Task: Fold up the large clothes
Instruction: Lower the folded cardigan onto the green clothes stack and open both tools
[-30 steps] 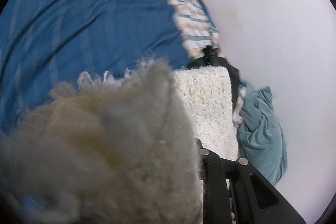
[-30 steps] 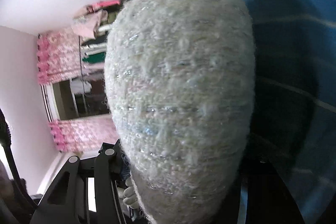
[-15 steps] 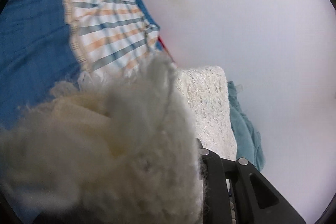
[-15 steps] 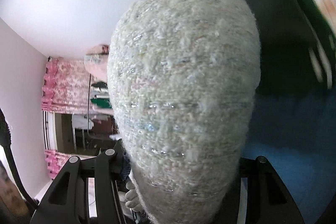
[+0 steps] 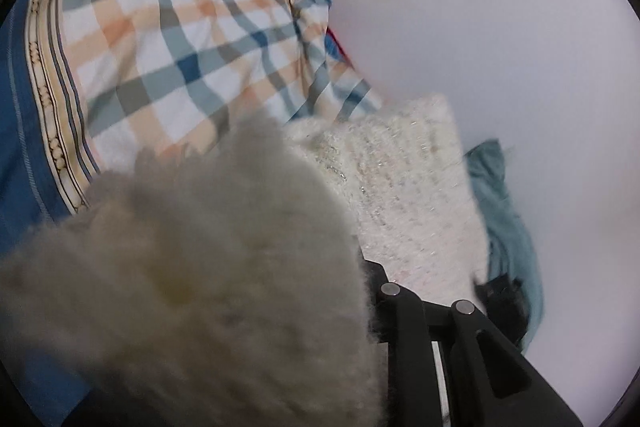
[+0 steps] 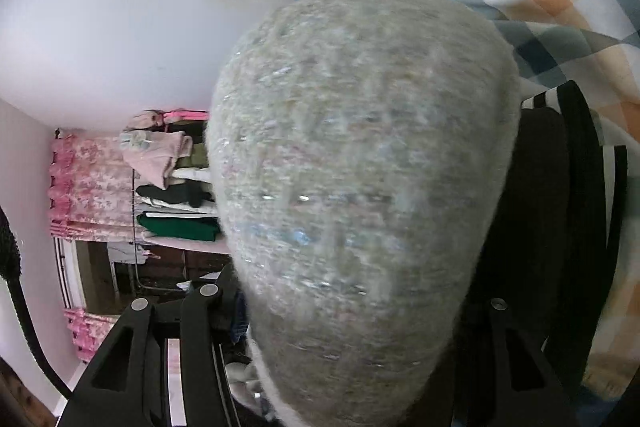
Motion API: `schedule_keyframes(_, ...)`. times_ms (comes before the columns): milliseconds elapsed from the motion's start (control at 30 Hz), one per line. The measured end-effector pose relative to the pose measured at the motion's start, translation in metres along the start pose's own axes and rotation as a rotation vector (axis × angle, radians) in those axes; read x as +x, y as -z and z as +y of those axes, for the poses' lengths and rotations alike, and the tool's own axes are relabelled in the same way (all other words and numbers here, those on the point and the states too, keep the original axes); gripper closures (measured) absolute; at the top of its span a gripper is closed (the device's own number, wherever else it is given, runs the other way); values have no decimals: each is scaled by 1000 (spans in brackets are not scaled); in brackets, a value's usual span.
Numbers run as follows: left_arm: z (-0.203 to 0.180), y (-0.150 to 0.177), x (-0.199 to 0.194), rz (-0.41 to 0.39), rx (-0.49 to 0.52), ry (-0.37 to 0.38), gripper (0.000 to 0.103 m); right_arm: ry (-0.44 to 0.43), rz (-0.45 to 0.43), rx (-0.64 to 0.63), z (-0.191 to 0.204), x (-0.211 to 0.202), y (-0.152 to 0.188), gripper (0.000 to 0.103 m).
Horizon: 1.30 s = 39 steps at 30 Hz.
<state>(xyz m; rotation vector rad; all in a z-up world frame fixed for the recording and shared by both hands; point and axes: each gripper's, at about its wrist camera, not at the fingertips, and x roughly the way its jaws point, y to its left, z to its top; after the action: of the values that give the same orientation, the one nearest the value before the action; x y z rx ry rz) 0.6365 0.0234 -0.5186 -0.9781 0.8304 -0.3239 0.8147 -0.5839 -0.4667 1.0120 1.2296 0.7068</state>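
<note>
Cream fuzzy sweater point(image 6: 360, 195), bunched in both the right gripper point(image 6: 352, 311) and the left gripper point(image 5: 320, 291), whose jaws are easing open, rides mid-fold over a plaid blanket point(image 5: 180, 39), awaiting a level set-down.

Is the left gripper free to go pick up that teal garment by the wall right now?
Probably not. The left gripper is full of fluffy cream knit, its jaws just easing open. The teal garment lies beyond the knit, which blocks the way.

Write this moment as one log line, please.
left gripper: opening, sweater between jaws | right gripper: shut on sweater | below: checked sheet
</note>
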Motion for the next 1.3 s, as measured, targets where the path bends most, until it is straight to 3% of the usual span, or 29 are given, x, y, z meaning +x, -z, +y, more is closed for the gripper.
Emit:
schedule_keyframes(133,1,-4,-2,22,-15,5,80,-4,23,-4,-30,11,14,46)
schedule_keyframes(200,-12,-8,-7,46,15,-47,80,20,18,10,-31,9,14,44)
schedule_keyframes(267,-26,-10,-10,69,78,-106,79,104,12,-5,-2,20,34,36)
schedule_keyframes(367,-51,-8,-15,105,223,-244,73,335,-27,-97,35,14,53,20)
schedule_keyframes(400,-61,-5,-18,114,280,-314,64,422,-47,-131,47,10,60,20)
schedule_keyframes(433,-71,-1,-22,111,338,-396,44,509,-65,-165,56,7,67,17)
schedule_keyframes(500,-84,6,-26,98,437,-522,17,710,-124,-244,76,4,86,10)
schedule_keyframes(533,-92,13,-32,88,483,-578,16,819,-160,-273,83,1,94,9)
schedule_keyframes(633,-112,34,-45,53,618,-729,8,1026,-238,-317,98,4,131,9)
schedule_keyframes(733,-128,48,-59,32,701,-788,6,1169,-294,-341,112,16,173,9)
schedule_keyframes(833,-148,59,-82,35,735,-773,5,1213,-326,-326,120,17,209,9)
schedule_keyframes(1000,-191,75,-124,35,784,-744,4,1209,-361,-285,173,2,266,9)
schedule_keyframes(1300,-278,109,-229,-7,821,-667,4,1196,-479,-320,313,-66,383,9)
